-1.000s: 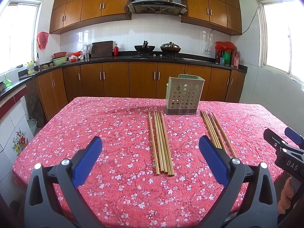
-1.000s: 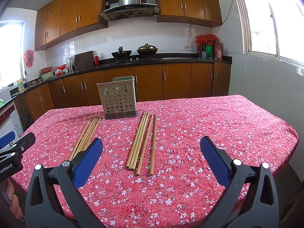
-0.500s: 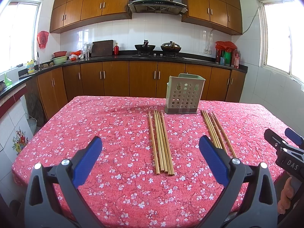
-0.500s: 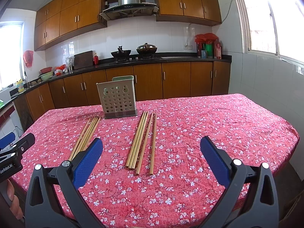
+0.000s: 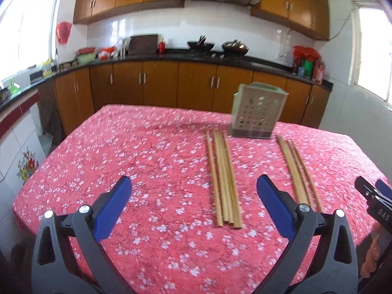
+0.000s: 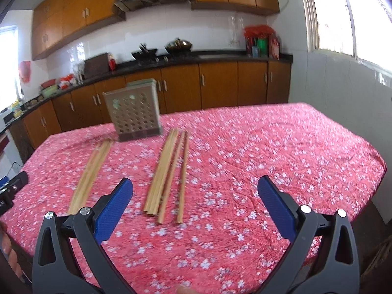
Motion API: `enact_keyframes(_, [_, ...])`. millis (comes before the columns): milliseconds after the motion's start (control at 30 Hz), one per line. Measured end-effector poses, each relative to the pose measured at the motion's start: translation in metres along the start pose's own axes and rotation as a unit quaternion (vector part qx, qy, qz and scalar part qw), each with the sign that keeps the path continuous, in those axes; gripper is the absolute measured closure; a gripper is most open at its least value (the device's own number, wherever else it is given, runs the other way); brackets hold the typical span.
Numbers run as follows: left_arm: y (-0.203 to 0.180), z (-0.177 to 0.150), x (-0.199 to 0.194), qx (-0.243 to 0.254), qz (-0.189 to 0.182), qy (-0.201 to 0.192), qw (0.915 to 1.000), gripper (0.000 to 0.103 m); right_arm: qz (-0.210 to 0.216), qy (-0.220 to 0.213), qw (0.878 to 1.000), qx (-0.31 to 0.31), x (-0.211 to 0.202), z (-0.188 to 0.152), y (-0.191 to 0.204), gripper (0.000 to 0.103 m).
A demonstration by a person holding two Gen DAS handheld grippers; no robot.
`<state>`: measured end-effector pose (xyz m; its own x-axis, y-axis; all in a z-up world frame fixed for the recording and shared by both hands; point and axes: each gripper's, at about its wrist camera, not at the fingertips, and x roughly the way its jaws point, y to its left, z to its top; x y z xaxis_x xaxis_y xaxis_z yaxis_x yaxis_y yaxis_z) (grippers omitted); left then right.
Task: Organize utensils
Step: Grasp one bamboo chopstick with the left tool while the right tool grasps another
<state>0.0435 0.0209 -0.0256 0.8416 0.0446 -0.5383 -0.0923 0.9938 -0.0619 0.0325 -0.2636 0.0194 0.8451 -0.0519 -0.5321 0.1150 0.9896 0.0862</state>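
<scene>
Both grippers are hanging above the near edge of the table (image 5: 137, 132), nothing between their fingers. Left gripper (image 5: 193, 205): jaws spread wide, empty. Right gripper (image 6: 194, 207): jaws likewise wide, empty. Both views are smeared, so judging that the rigs are moving.

Chopsticks are lying on the red floral cloth in two bundles, roughly mid-table, running from the near side toward the far edge. Left bundle (image 5: 224, 178) is sitting just right of the left gripper's centre line; its far tips are ending just beside the holder's base. Right bundle (image 6: 169, 169) is lying left of the right gripper's centre line; two sticks are splaying slightly off the others. The bundles are well apart from each other.

Holder (image 5: 257, 112), perforated and upright, is standing near the far edge, between the two bundles' far ends. Cannot tell whether anything is inside it.

Step in hand, as judged: approach, before any pick; no chopstick is lifted yet.

Next move calls for lowering one gripper over a bundle's near ends, fingers straddling the sticks crosswise, closing, then carrying them upright to the holder's open top. Thin sticks flat on cloth are likely needing a low, level pinch.
</scene>
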Motion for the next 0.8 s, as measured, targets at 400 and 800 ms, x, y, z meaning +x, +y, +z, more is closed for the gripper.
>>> enact_keyframes(400, [0.012, 0.018, 0.095, -0.002, -0.024, 0.119, 0.9926, 0.044, 0.043, 0.155, 0.987, 0.02, 0.107, 0.011, -0.003, 0.062])
enact_keyframes(800, [-0.016, 0.01, 0.131, 0.034, -0.067, 0.173, 0.9821, 0.076, 0.009, 0.183, 0.983, 0.028, 0.13, 0.009, -0.016, 0.095])
